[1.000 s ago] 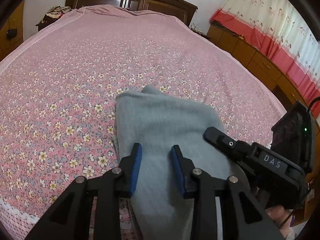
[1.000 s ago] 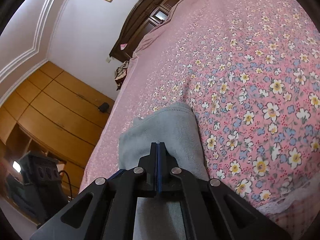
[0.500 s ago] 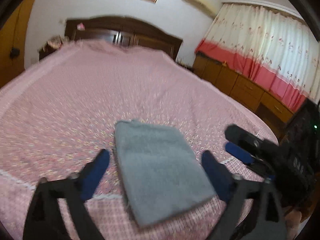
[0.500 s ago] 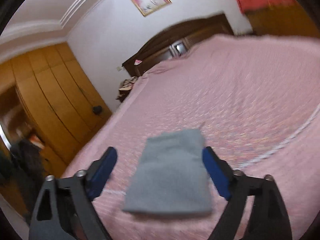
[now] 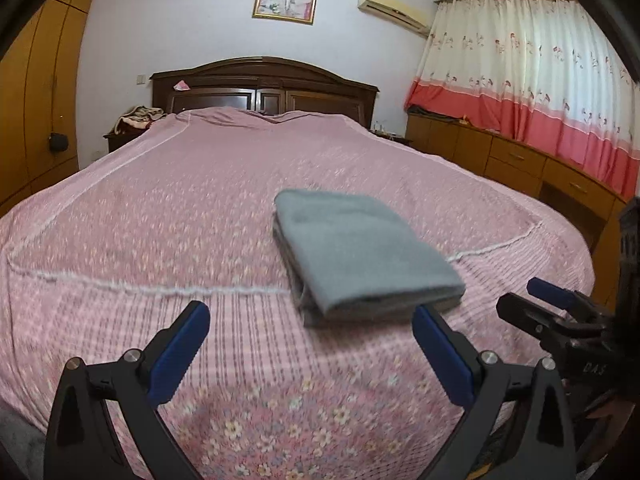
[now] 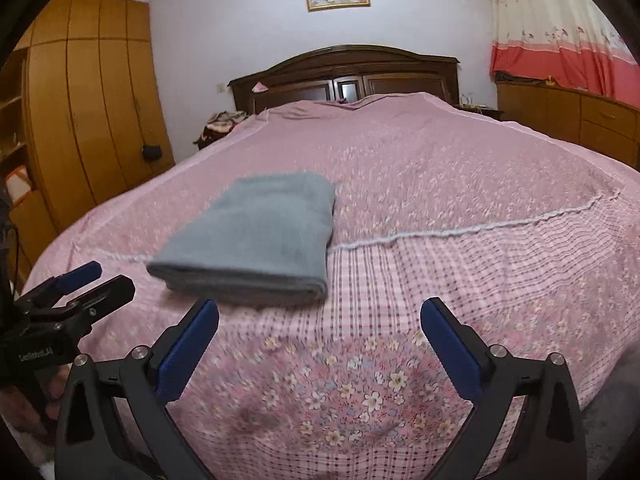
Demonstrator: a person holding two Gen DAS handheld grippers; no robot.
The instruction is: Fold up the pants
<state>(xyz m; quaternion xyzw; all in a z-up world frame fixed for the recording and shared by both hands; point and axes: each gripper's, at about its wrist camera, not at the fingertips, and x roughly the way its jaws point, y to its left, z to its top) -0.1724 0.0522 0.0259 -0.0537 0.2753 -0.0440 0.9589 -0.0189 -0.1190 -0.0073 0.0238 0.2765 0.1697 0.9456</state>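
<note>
Pants (image 5: pixel 360 252) lie folded near the bed (image 5: pixel 160 208) edge; both grippers' fingers (image 5: pixel 180 354) (image 6: pixel 452 354), just spread wide and empty, could snag and undo them.

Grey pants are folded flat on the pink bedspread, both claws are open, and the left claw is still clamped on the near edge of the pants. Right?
Not quite. The left claw grips nothing: in the left wrist view its jaws, which have just been opening, stand wide with bare bedspread between them. The folded grey pants lie free beyond. The right claw is open too.
</note>
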